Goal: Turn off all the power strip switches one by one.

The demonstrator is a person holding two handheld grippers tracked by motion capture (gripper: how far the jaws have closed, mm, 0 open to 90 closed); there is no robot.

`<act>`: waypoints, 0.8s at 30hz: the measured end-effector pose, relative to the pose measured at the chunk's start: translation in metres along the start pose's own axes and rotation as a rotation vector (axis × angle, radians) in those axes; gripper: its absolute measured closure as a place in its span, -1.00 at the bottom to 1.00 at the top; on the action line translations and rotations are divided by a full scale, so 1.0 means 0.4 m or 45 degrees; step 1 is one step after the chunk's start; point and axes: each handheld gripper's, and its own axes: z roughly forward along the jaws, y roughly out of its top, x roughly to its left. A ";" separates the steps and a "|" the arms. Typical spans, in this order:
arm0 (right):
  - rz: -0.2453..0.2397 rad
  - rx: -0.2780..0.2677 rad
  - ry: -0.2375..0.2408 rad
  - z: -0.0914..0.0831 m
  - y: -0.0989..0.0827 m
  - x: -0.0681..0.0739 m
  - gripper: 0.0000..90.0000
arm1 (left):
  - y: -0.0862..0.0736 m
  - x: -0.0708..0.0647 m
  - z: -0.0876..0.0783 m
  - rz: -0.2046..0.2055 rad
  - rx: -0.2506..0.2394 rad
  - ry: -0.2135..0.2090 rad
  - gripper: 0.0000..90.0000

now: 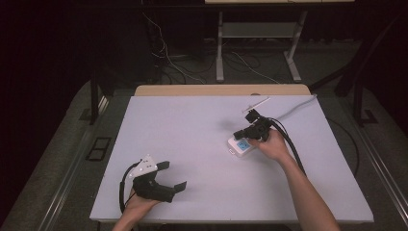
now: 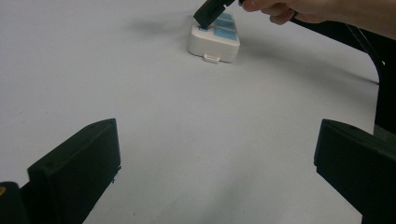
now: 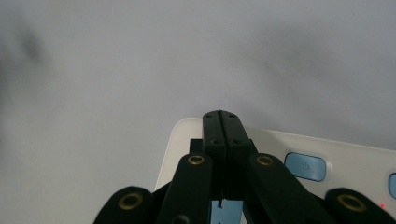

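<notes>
Power strip [image 1: 242, 146] right of desk [image 1: 202, 144] middle; right gripper [image 1: 239, 135] closed, tips on its blue button. Left gripper [image 1: 174, 176] open, empty, near front-left corner.

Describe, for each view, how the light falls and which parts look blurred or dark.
High view: the table is evenly lit, its surroundings nearly black. Left gripper view: the left gripper has soft, slightly blurred near jaws, and a faint shadow lies beside the white power strip. Right gripper view: the right gripper, its jaws shut, is sharp against a hazy grey background.
</notes>
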 end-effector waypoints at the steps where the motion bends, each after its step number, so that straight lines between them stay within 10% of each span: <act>1: -0.001 -0.001 0.002 0.000 0.000 0.000 1.00 | 0.000 0.000 0.000 0.000 -0.001 0.000 -1.00; 24: -0.005 -0.040 0.045 0.002 -0.015 -0.015 1.00 | -0.001 -0.004 0.003 0.010 0.006 -0.009 -1.00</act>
